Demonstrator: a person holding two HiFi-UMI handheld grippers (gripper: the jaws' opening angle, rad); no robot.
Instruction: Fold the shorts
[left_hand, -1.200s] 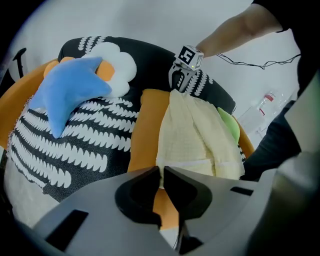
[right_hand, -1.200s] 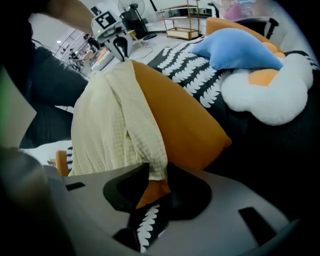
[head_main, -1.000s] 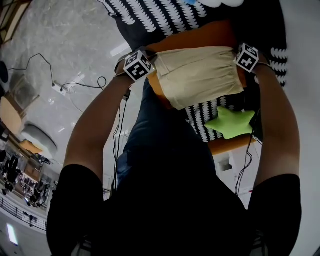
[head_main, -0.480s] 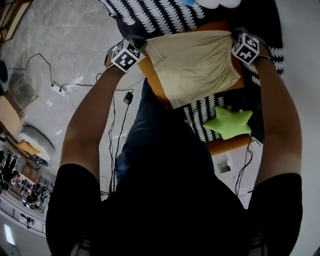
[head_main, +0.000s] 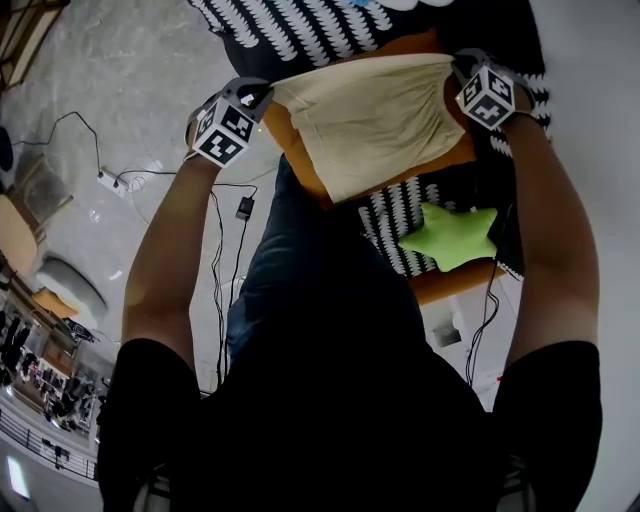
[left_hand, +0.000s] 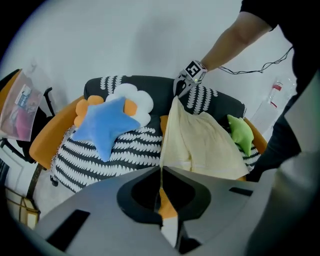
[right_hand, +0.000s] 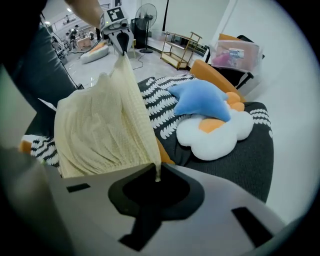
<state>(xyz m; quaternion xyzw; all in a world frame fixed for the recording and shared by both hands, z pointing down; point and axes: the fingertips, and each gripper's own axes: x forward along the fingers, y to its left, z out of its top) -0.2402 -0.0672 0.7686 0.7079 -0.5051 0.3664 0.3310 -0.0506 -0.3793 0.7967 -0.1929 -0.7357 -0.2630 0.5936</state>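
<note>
Shorts (head_main: 375, 120) lifted higher over the sofa's (head_main: 300, 35) front edge; my left gripper (head_main: 265, 93) and right gripper (head_main: 457, 66) each clamp a top corner, fold pending.

On the striped sofa (left_hand: 120, 157), a blue star cushion (left_hand: 106, 125) overlaps a white cloud cushion (left_hand: 142, 102); a green star cushion (head_main: 450, 236) lies well apart.
</note>
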